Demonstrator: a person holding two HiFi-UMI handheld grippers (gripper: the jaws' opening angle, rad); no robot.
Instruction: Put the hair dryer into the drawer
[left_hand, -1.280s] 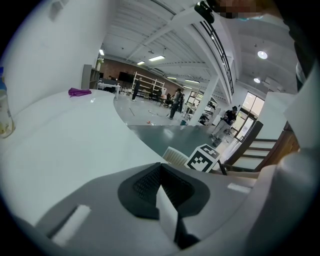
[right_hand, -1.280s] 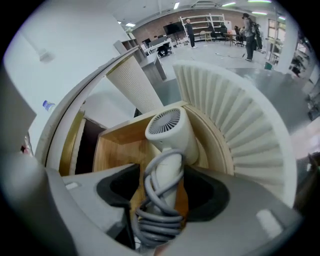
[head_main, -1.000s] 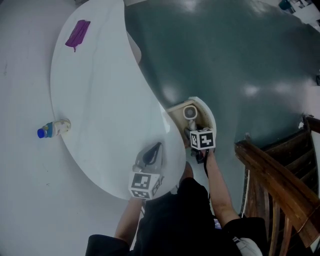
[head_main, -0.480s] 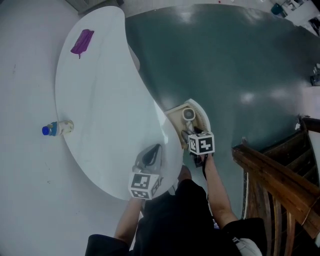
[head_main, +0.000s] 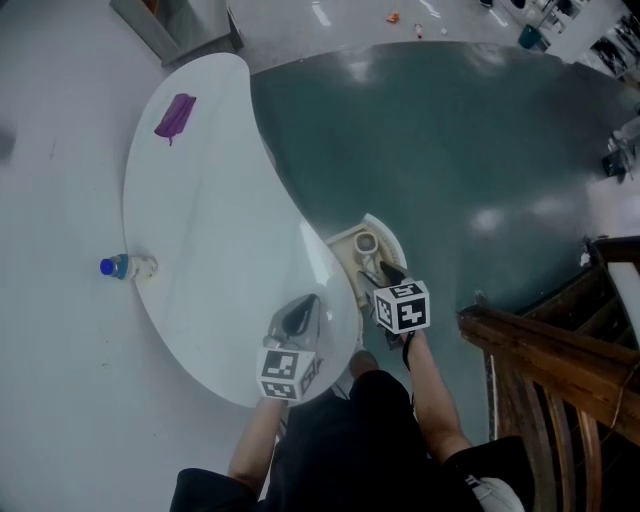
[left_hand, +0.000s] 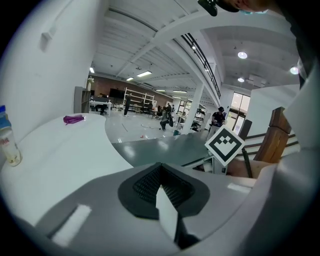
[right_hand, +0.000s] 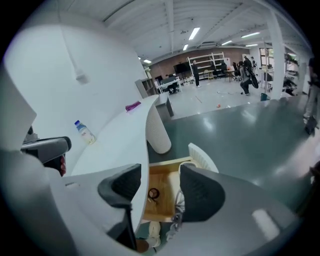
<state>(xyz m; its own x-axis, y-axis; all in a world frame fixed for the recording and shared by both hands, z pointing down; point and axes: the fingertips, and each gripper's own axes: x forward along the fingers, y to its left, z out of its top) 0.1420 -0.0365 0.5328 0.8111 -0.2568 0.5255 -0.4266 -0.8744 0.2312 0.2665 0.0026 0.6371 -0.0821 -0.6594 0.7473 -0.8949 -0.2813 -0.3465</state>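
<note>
The white hair dryer (head_main: 366, 243) lies in the open wooden drawer (head_main: 345, 246) under the white table's edge; in the right gripper view the hair dryer (right_hand: 187, 165) shows past my jaws, its cord trailing to the near end. My right gripper (head_main: 386, 277) hangs above the drawer (right_hand: 161, 205). In its own view the right gripper (right_hand: 161, 187) has jaws wide apart and closing, with nothing between them. My left gripper (head_main: 298, 316) is over the table's near edge. Its own view shows the left gripper (left_hand: 162, 182) shut and empty.
A curved white table (head_main: 210, 250) carries a blue-capped bottle (head_main: 125, 266) at its left edge and a purple cloth (head_main: 175, 115) at the far end. A small black ring (right_hand: 153, 193) lies in the drawer. A wooden railing (head_main: 550, 350) stands at right. Dark green floor lies beyond.
My right gripper has lifted up and back from the drawer, and the hair dryer stays inside. The left gripper has risen a little above the table edge.
</note>
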